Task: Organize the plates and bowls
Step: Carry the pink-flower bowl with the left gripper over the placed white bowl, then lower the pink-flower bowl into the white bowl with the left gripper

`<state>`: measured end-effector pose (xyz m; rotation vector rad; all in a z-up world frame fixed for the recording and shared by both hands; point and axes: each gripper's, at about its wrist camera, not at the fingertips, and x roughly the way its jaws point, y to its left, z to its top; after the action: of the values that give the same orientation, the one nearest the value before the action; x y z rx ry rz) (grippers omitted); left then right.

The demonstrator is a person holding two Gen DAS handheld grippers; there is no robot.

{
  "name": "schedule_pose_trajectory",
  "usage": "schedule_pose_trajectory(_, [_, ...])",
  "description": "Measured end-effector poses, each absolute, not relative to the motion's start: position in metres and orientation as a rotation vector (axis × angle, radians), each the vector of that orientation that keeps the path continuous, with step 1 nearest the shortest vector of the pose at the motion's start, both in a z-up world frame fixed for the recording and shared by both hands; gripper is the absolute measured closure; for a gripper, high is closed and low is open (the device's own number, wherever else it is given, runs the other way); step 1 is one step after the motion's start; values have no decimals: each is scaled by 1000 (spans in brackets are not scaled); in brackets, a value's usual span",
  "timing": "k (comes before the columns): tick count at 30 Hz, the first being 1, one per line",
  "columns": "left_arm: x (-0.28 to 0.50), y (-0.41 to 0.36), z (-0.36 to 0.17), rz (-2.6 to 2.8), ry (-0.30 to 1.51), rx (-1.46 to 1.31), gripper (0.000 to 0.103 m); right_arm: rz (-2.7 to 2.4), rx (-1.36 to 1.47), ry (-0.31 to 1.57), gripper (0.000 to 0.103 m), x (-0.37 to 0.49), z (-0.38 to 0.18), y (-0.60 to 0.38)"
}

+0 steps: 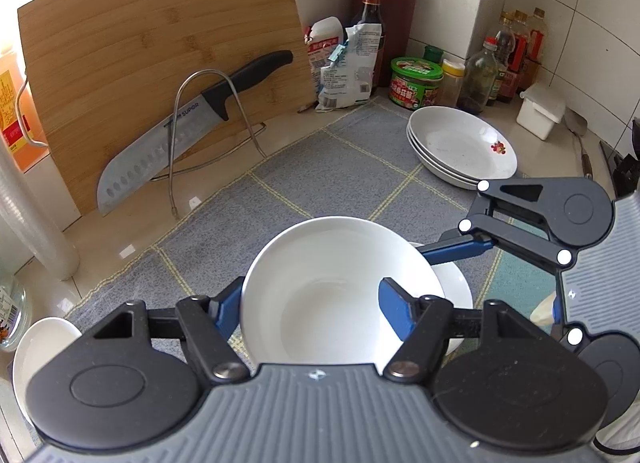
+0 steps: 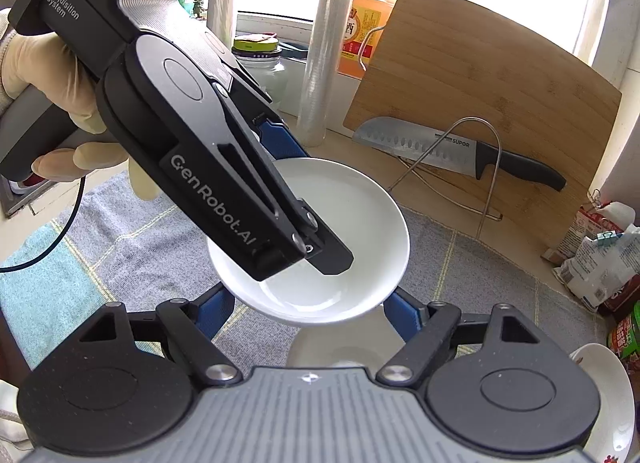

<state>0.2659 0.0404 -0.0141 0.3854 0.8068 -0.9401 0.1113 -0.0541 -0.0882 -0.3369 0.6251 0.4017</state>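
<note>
Currently my left gripper (image 1: 310, 303) is clamped on the wall of a white bowl (image 1: 328, 263). One blue finger (image 1: 396, 303) sits inside the bowl and the other is outside its left rim. Seen from the right wrist, this gripper reaches in from the upper left, held by a gloved hand (image 2: 48, 75).

My right gripper (image 2: 310, 311) is closed as far as it goes, with its fingers flanking a second white bowl (image 2: 324, 347) directly under the first. It looks clamped on that lower bowl, but the held bowl hides the fingertips, so I cannot see the contact. I also cannot tell whether the two bowls touch.

Both bowls are over a grey checked mat (image 1: 320, 167).

Ahead and to the right of my left jaws, a stack of white plates (image 1: 460, 143) rests on the far corner of the mat. The top plate has a small red motif. Low to the left of those jaws, just off the mat, is a small white dish (image 1: 40, 343).

Well ahead and to the left, a bamboo cutting board (image 1: 160, 43) leans against the wall. A black-handled knife (image 1: 180, 131) is propped on a wire stand in front of it.
</note>
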Motion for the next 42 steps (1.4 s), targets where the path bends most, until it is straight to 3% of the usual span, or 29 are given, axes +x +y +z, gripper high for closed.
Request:
schedule_pose_trajectory(18, [256,-15,-22,-1058,813,398,34,292,-278,654,18,92,-95,-102])
schedule_pose_trajectory(42, [259,-27,-52,-1077,893,393,34,307,-223,743,18,96,-118,-115])
